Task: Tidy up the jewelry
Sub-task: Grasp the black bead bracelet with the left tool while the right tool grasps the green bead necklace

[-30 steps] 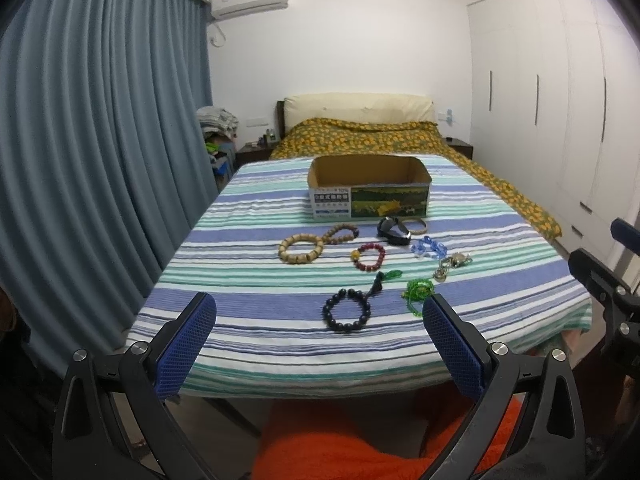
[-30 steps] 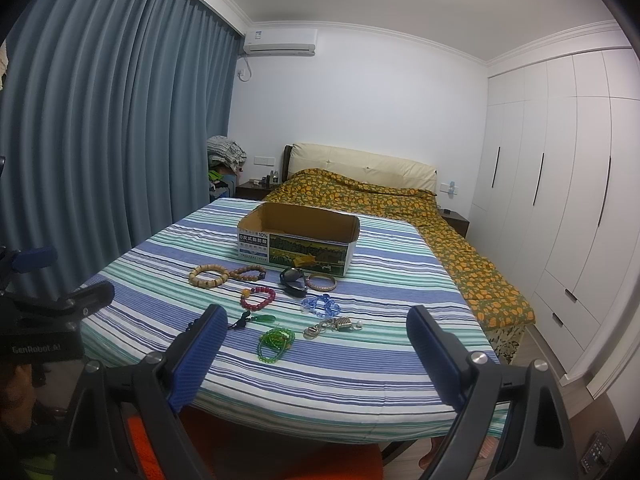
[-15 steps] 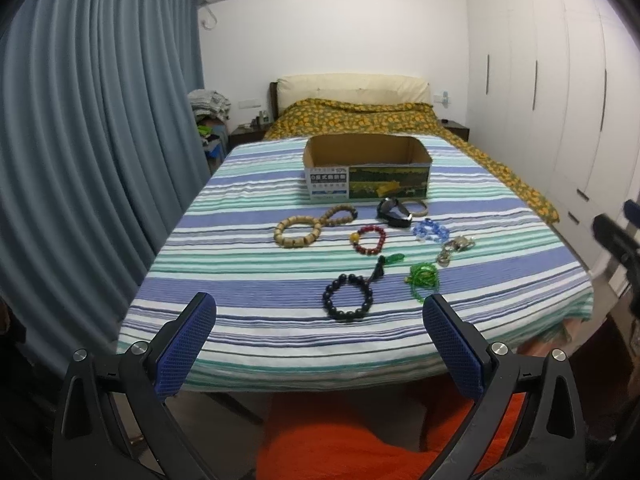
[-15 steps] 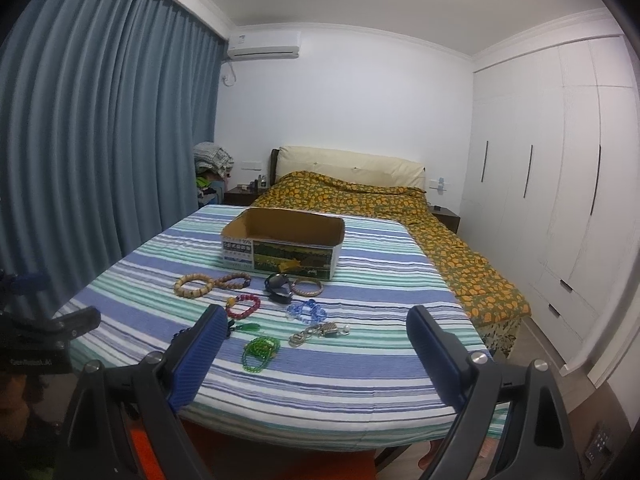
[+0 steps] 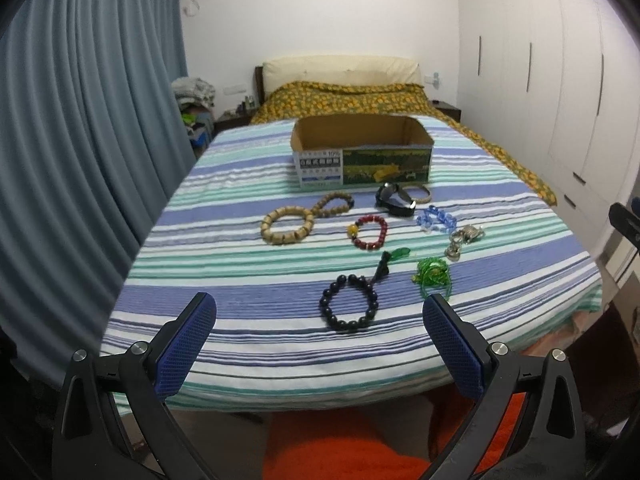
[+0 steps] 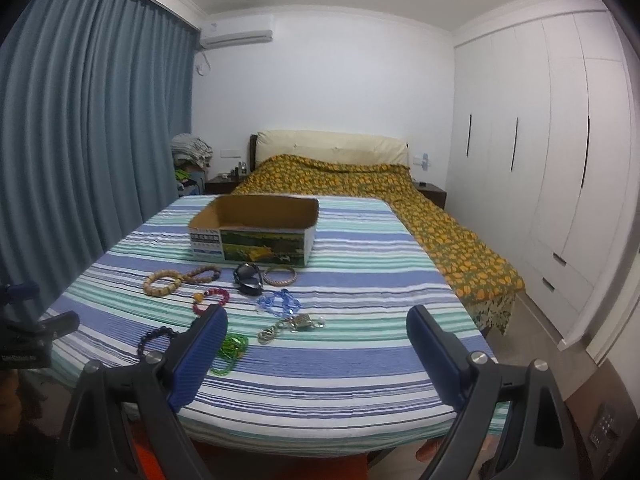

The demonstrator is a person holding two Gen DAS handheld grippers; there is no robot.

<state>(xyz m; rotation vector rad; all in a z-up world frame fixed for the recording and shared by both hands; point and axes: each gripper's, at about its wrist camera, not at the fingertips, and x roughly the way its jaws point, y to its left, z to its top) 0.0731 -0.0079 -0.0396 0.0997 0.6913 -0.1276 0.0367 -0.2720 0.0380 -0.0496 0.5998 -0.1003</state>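
Observation:
Several pieces of jewelry lie on the striped bed cover: a black bead bracelet [image 5: 349,302] nearest me, a green bead bracelet [image 5: 433,273], a red bead bracelet [image 5: 371,232], tan wooden bracelets [image 5: 286,225], a blue bracelet [image 5: 436,219], a silver piece [image 5: 464,240] and a black watch [image 5: 394,199]. An open cardboard box [image 5: 362,151] stands behind them. My left gripper [image 5: 319,342] is open and empty, just short of the black bracelet. My right gripper [image 6: 316,354] is open and empty near the bed's front edge, right of the green bracelet [image 6: 231,347].
Blue curtains [image 5: 80,140] hang along the left. White wardrobes [image 6: 560,184] line the right wall. A yellow flowered quilt [image 6: 360,180] covers the far end of the bed. The other gripper shows at the left edge of the right wrist view [image 6: 28,340].
Both grippers have moved closer to the bed and the jewelry. The right gripper has also swung left, so the box sits more to the centre. Both stay open.

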